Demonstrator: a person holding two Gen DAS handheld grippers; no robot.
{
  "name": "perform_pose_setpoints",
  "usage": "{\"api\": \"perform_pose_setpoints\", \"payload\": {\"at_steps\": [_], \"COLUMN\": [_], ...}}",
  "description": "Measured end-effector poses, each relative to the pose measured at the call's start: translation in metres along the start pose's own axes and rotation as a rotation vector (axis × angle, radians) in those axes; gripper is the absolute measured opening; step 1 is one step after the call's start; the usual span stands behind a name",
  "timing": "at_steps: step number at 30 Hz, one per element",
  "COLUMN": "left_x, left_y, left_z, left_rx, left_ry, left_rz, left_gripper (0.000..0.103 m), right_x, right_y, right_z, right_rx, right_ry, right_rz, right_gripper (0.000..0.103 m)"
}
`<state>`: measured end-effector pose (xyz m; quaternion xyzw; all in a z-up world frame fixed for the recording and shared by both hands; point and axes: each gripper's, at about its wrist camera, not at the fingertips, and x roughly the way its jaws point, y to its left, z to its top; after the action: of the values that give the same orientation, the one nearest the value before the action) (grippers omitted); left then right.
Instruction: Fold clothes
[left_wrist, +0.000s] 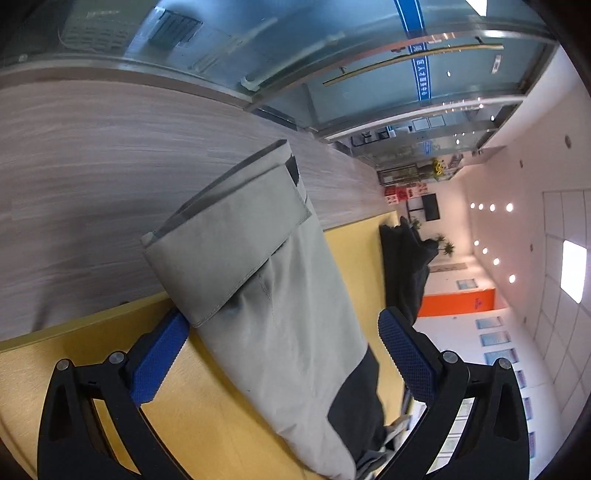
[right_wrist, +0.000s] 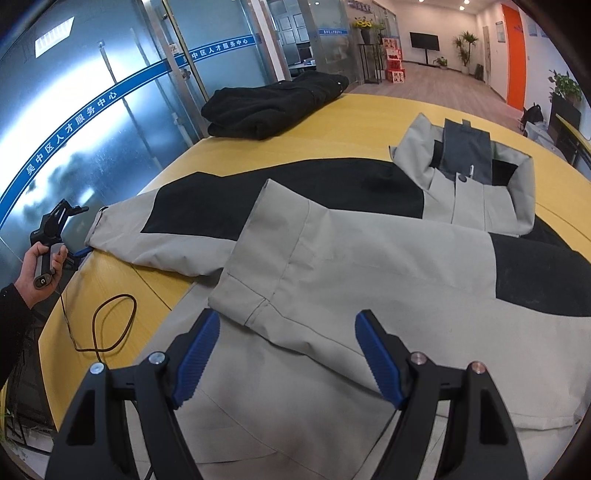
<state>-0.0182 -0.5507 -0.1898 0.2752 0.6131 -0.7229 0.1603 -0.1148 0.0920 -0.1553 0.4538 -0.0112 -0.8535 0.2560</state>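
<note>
Lying spread across the round yellow wooden tabletop (right_wrist: 369, 110) is a light grey and black hooded fabric jacket (right_wrist: 388, 258), filling the middle and lower right of the right wrist view, its collar at the upper right and one sleeve folded across the body toward the lower centre. The right gripper (right_wrist: 288, 354) is hovering just above that folded cuff with its blue ribbed pads standing wide apart, nothing clamped between them. At the left edge of that view a hand (right_wrist: 40, 262) is holding the left gripper (left_wrist: 284, 354) beside the end of the other sleeve (left_wrist: 266, 280). In the left wrist view this sleeve is running up the centre of the frame between blue pads that are also standing apart; whether the left pad is brushing the cuff is hard to say. A folded black garment (right_wrist: 273, 103) is resting at the upper centre, well apart from the jacket, and a thin dark cable (right_wrist: 110, 325) is looping at the lower left.
</note>
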Motion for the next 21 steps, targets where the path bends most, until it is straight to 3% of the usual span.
{"api": "perform_pose_setpoints", "payload": {"at_steps": [4, 9, 14, 21], "left_x": [0.001, 0.022, 0.033, 0.014], "left_y": [-0.006, -0.002, -0.003, -0.060], "left_z": [-0.002, -0.007, -0.009, -0.029], "left_rx": [0.010, -0.003, 0.006, 0.133], "left_ry": [-0.010, 0.034, 0.029, -0.043], "left_rz": [-0.004, -0.036, -0.072, -0.197], "left_gripper": [0.098, 0.038, 0.007, 0.002], "right_x": [0.002, 0.001, -0.001, -0.008], "right_y": [0.000, -0.001, -0.007, -0.019], "right_z": [-0.001, -0.004, -0.007, -0.013], "right_rx": [0.003, 0.005, 0.019, 0.055], "right_ry": [0.002, -0.001, -0.004, -0.021], "right_rz": [0.005, 0.012, 0.014, 0.014], "right_gripper": [0.080, 0.080, 0.080, 0.080]}}
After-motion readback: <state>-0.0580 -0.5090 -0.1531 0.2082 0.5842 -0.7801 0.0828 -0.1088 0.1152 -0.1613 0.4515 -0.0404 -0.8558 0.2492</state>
